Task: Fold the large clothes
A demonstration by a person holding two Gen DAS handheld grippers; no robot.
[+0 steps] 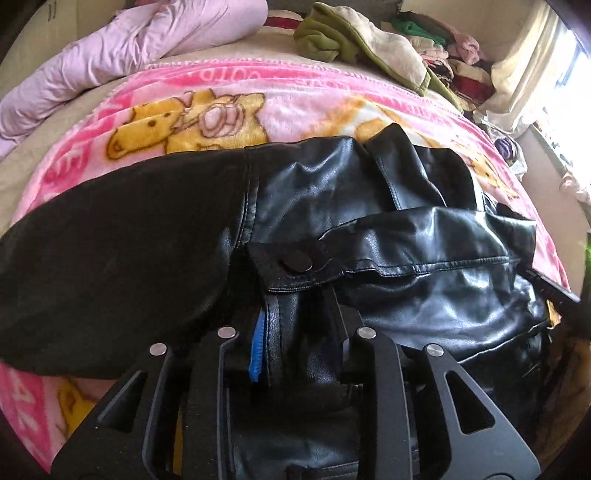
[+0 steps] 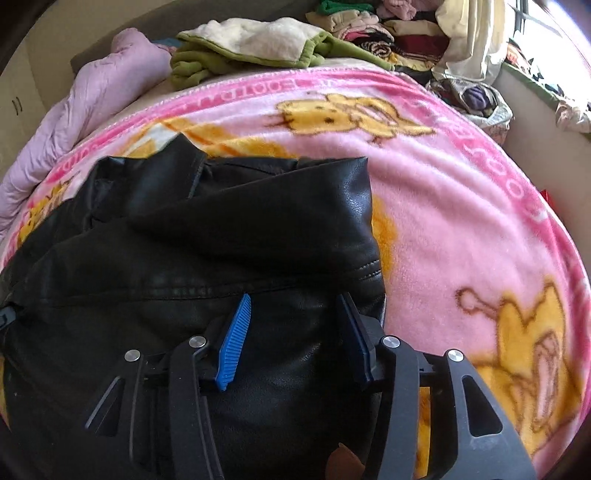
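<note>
A black leather jacket (image 1: 369, 229) lies bunched on a pink cartoon blanket (image 1: 258, 107). In the left wrist view my left gripper (image 1: 295, 347) has its fingers closed on a fold of the jacket near a snap tab (image 1: 295, 264); one blue pad (image 1: 257, 350) shows beside the leather. In the right wrist view the jacket (image 2: 221, 229) fills the left and centre. My right gripper (image 2: 295, 332) is open, its blue pads (image 2: 234, 339) spread just above the jacket's right part, holding nothing.
A pale pink duvet (image 1: 110, 48) lies at the back left. A green and cream fleece (image 1: 351, 40) and a pile of mixed clothes (image 1: 454, 62) sit at the back. Bare pink blanket (image 2: 461, 221) lies right of the jacket. A bright window (image 2: 546, 33) is at the far right.
</note>
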